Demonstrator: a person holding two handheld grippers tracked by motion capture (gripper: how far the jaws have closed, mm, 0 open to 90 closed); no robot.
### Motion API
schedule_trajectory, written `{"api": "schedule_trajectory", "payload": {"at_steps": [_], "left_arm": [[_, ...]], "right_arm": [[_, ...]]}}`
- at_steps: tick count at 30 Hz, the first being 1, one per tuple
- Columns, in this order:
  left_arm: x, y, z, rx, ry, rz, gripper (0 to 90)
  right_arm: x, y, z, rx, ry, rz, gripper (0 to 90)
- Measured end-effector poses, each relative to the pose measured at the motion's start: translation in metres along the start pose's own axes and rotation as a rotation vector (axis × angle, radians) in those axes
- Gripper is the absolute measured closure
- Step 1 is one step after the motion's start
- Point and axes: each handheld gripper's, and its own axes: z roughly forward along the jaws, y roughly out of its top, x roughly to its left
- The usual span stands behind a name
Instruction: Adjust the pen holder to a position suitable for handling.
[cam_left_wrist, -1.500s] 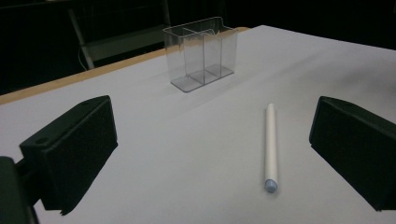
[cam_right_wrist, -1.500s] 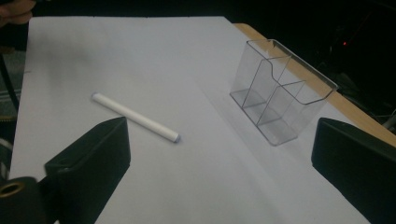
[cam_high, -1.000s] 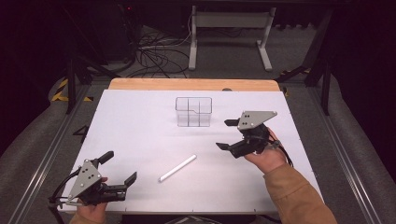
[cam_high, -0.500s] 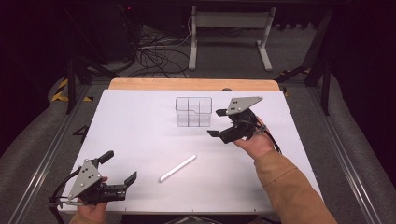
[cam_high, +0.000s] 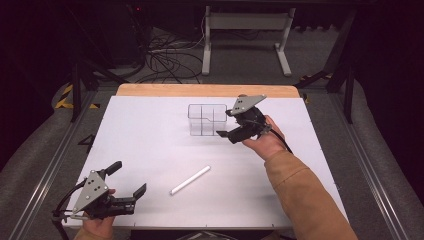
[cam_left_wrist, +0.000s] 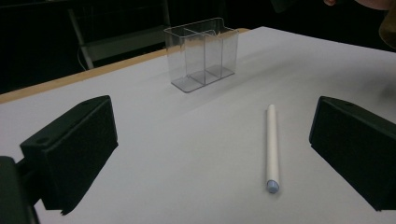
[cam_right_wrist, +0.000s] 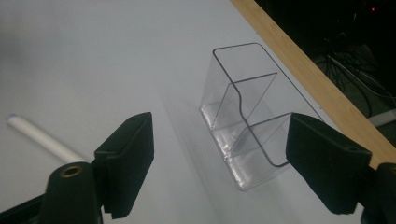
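The right gripper hangs just beside the right-hand end of the clear organizer, and its jaws stand well apart with nothing pressed between them. In the right gripper view the organizer lies ahead of the jaws, with its near right corner passing behind the right pad; whether that pad touches the plastic I cannot tell. The jaws have just been closing a little, and no thing lies between the pads.

The left gripper is held at the near left corner of the white table, its jaws wide apart and gripping nothing. In its own view the two black pads frame bare table, and the white marker lies flat on the surface ahead of them, nearer the right pad but clear of it.

The organizer stands upright toward the far middle of the table, a short way in from the wooden edge, and its inner walls split it into compartments (how many is hard to count through the clear walls). The marker rests on its side in the near middle, well apart from the organizer and from both grippers.

In the left gripper view the right hand is cut off at the top corner. In the right gripper view the marker runs behind the left jaw, so its far end is hidden.
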Motion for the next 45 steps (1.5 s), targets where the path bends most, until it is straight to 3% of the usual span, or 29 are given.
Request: {"api": "schedule_trajectory", "payload": {"at_steps": [14, 18, 25, 34, 45], "left_arm": [[0.001, -0.001, 0.001, 0.001, -0.007, -0.004, 1.6], [0.002, -0.001, 0.001, 0.001, -0.005, -0.001, 1.6], [0.002, -0.001, 0.001, 0.001, -0.007, -0.006, 1.6], [0.003, -0.002, 0.001, 0.000, -0.008, -0.014, 1.7], [0.004, -0.002, 0.000, -0.002, -0.011, -0.020, 1.7]], "right_arm": [[-0.015, 0.012, 0.029, 0.033, 0.013, -0.029, 31.1], [-0.019, 0.015, 0.039, 0.070, 0.009, -0.049, 32.2], [-0.022, 0.016, 0.056, 0.090, 0.006, -0.065, 35.0], [-0.017, 0.017, 0.077, 0.122, -0.008, -0.089, 40.7], [-0.019, 0.013, 0.106, 0.213, -0.012, -0.105, 45.5]]}}
